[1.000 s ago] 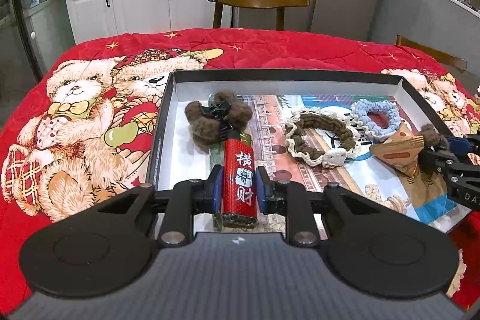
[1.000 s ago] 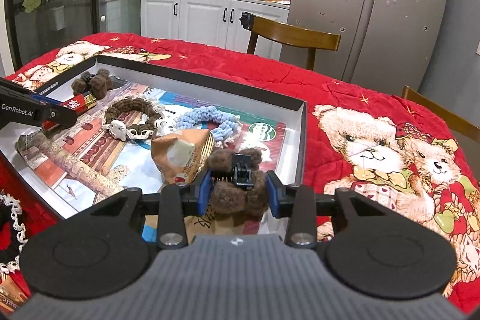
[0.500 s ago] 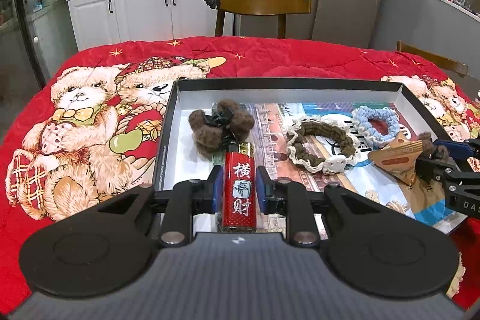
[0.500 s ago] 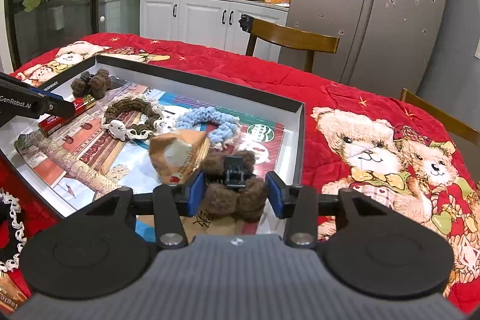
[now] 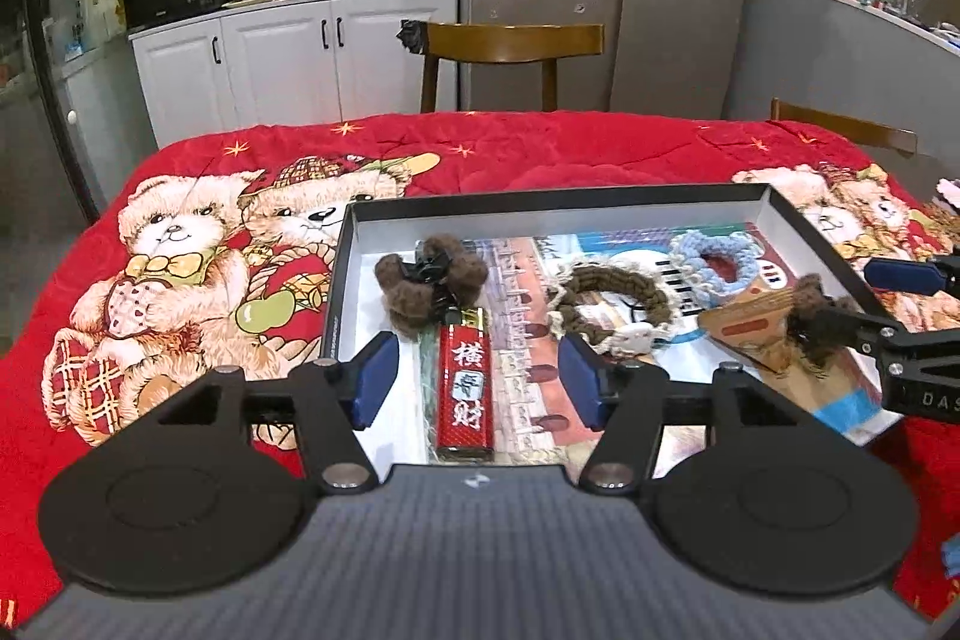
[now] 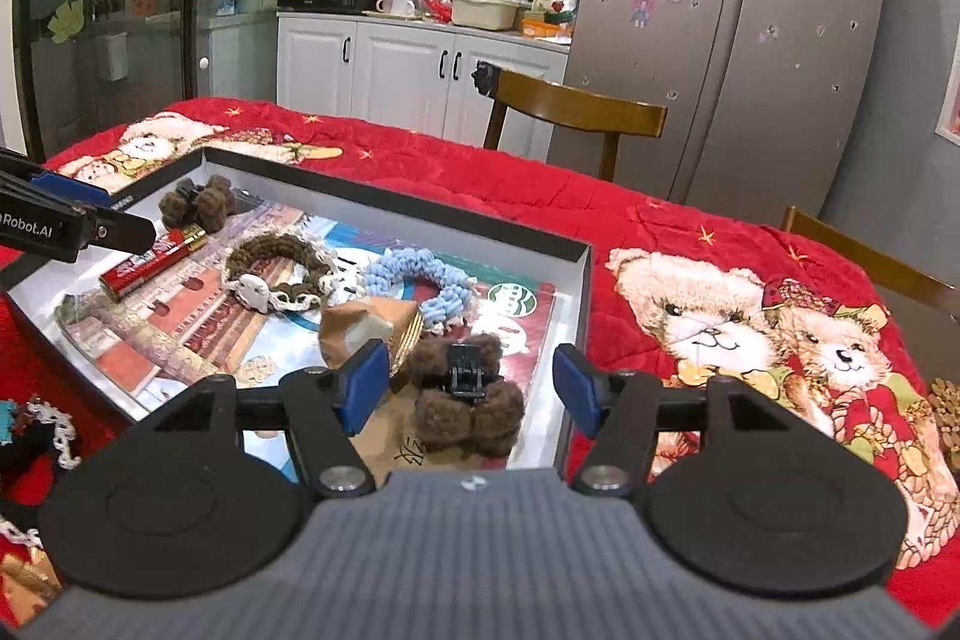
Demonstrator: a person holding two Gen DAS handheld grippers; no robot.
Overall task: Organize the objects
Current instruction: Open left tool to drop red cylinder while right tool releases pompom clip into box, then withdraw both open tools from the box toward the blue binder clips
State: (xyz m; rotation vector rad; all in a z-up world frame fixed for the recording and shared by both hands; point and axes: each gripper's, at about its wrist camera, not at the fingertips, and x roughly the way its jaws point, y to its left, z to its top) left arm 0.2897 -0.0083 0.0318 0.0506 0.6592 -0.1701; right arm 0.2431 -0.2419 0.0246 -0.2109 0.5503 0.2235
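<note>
Two grippers are mine, one in each hand, and both have just been opening over the shallow black-rimmed box on the red bear-print quilt. My left gripper has its blue pads well apart, with the red lighter lying flat on the box floor between them, touched by neither pad. Its long axis runs straight away from me along the line of my fingers, the gold metal end pointing at the far wall of the box and nearly touching a brown fuzzy hair clip in the far left corner. To the right of the lighter lie a brown crocheted scrunchie and then a light blue crocheted scrunchie, both flat on the printed paper lining. Further right a tan paper packet rests tilted near the box's middle. My right gripper also stands with its pads apart, and a second brown fuzzy hair clip sits free between them at the near right corner of the box, its black clasp facing up.
</note>
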